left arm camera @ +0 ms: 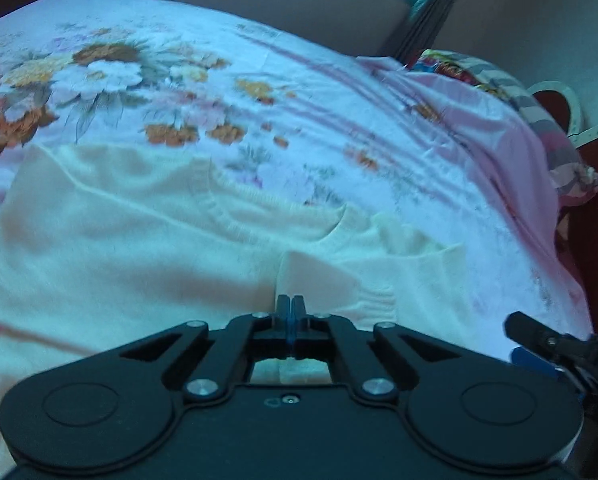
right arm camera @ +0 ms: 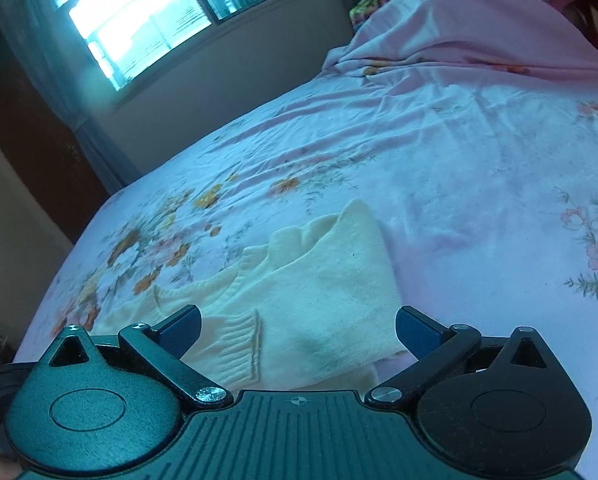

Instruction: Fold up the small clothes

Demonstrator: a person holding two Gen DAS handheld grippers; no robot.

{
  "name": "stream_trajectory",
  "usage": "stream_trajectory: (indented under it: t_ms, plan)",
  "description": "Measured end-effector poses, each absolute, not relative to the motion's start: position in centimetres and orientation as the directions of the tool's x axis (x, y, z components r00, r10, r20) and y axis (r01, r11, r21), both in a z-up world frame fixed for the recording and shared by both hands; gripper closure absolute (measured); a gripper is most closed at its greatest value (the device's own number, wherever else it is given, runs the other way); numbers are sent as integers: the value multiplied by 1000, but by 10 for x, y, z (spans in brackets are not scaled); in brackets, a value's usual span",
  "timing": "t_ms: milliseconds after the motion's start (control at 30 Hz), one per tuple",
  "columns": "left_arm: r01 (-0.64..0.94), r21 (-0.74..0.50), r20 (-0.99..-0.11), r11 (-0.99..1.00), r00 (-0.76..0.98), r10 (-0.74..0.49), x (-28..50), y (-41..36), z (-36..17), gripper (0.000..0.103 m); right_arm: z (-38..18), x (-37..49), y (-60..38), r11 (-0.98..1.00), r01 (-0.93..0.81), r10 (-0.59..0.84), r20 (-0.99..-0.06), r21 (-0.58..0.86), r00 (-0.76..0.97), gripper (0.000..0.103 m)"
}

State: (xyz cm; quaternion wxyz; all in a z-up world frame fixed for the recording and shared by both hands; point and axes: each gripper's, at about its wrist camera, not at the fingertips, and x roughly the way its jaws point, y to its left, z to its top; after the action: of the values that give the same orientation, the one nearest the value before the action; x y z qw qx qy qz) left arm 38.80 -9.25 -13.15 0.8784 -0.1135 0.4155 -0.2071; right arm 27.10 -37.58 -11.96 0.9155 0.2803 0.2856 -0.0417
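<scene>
Left hand-held gripper [left arm camera: 290, 303]: jaws clenched tight together just over the cream knit garment [left arm camera: 147, 248]; whether a pinch of knit is caught between the tips cannot be told, nothing shows between them. Right hand-held gripper [right arm camera: 297, 326]: released, jaws wide, straddling the ribbed cuff [right arm camera: 239, 344] at the garment's near edge, pads not pressing on it. Garment lies spread on the floral bedsheet [left arm camera: 259, 92], part folded, a sleeve lapped over the body. Risks, judged: if the left tips hold only a thin layer, a pull would stretch the knit or slip off; if the right closes too shallow on the cuff, it takes one layer and the fold goes skew. The loose sheet beyond the garment is rumpled and could be pinched up along with it. Beyond the garment, the pillow [left arm camera: 539, 92] lies well apart, no concern
</scene>
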Motion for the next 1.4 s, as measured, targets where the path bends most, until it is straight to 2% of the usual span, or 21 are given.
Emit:
stream_trajectory:
  t_ms: [100,133,167,200,233,267,300,400,433,467,600,800,933,1167,1200,1233,1367,1400]
  plan:
    - [307,-288,-689,907,592,-419,385,-92,-120,103,-120,274,-375,835,249,74,-548,491,833,0]
    - [317,-256,-710,913,579,-401,383,-95,-120,88,-120,274,-375,832,247,80,-548,497,833,0]
    - [331,-238,-726,913,564,-394,380,-97,-121,64,-121,274,-375,827,243,91,-547,507,832,0]
    - [348,-218,-735,912,556,-388,375,-99,-122,51,-122,274,-374,824,243,96,-549,512,830,0]
    - [368,-188,-729,910,569,-381,367,-103,-123,25,-123,274,-374,821,243,102,-553,516,827,0]
    - [390,-155,-709,908,596,-377,358,-106,-124,16,-125,274,-373,820,239,110,-554,519,825,0]
    - [408,-125,-695,904,614,-374,351,-109,-124,17,-126,273,-371,822,235,115,-556,518,823,0]
    - [426,-16,-708,905,634,-311,341,-123,-134,33,-129,271,-370,819,233,126,-560,525,819,0]
    - [426,37,-708,904,650,-278,338,-128,-139,41,-129,270,-371,810,233,135,-558,539,819,0]
    - [429,86,-703,899,665,-251,336,-131,-143,45,-129,269,-372,802,232,143,-553,551,821,0]
    - [463,114,-688,879,675,-266,329,-135,-150,43,-126,266,-375,803,229,136,-543,550,829,0]
    - [437,196,-710,878,681,-180,337,-144,-168,45,-129,267,-380,790,240,137,-544,564,828,0]
    - [392,146,-704,908,687,-183,350,-137,-164,42,-131,269,-379,792,241,139,-550,561,824,0]
    - [366,172,-671,915,724,-164,358,-159,-163,41,-136,271,-379,785,255,132,-555,564,821,0]
    - [345,158,-654,925,739,-164,359,-158,-160,44,-136,271,-379,784,257,131,-555,565,821,0]
    - [306,121,-640,944,751,-161,363,-152,-157,53,-136,271,-378,784,258,131,-556,565,821,0]
    - [121,-110,-660,987,733,-163,383,-99,-153,78,-133,273,-378,791,248,131,-551,559,824,0]
    - [73,-161,-667,984,728,-163,384,-82,-154,81,-133,273,-377,794,243,131,-548,557,826,0]
